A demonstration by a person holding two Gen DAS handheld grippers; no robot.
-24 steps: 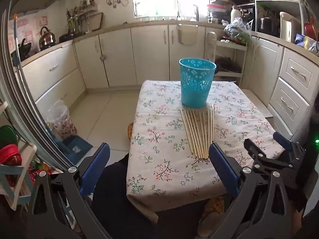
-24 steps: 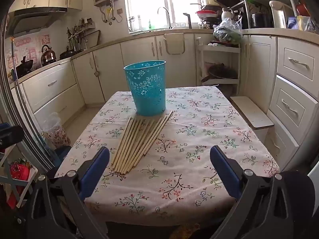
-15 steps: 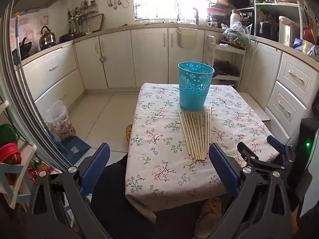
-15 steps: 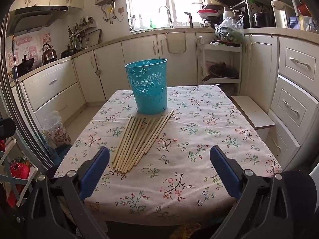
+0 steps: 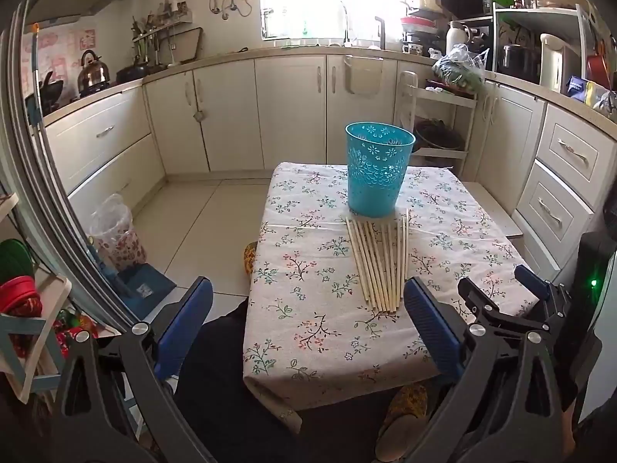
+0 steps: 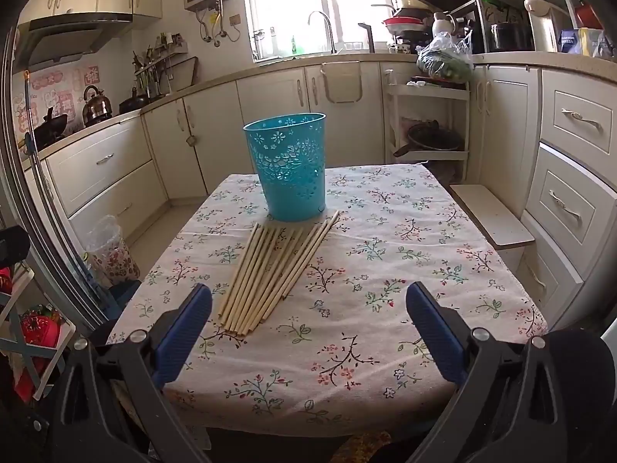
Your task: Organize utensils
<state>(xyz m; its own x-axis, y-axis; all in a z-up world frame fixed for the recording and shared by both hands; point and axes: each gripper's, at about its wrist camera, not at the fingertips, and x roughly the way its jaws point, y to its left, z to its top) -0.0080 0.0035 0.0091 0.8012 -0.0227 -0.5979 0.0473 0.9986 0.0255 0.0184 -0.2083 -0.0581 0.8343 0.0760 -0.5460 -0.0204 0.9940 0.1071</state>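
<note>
the left gripper, a black frame with blue padded fingers, is spread wide and holds nothing. it hovers short of the near left corner of the table with the flower-print cloth. the right gripper, of the same build, is also spread wide and empty, above the near edge of the table; in the left wrist view it shows at the right, near the table's right corner.

a row of pale wooden chopsticks lies flat on the cloth near the table centre, side by side and slightly fanned. their far ends reach just beside the base of a turquoise perforated plastic bin, which stands upright toward the far side of the table. whether the tips touch the bin cannot be told. in the left wrist view the chopsticks lie near the inner blue finger, with the bin behind them.
</note>
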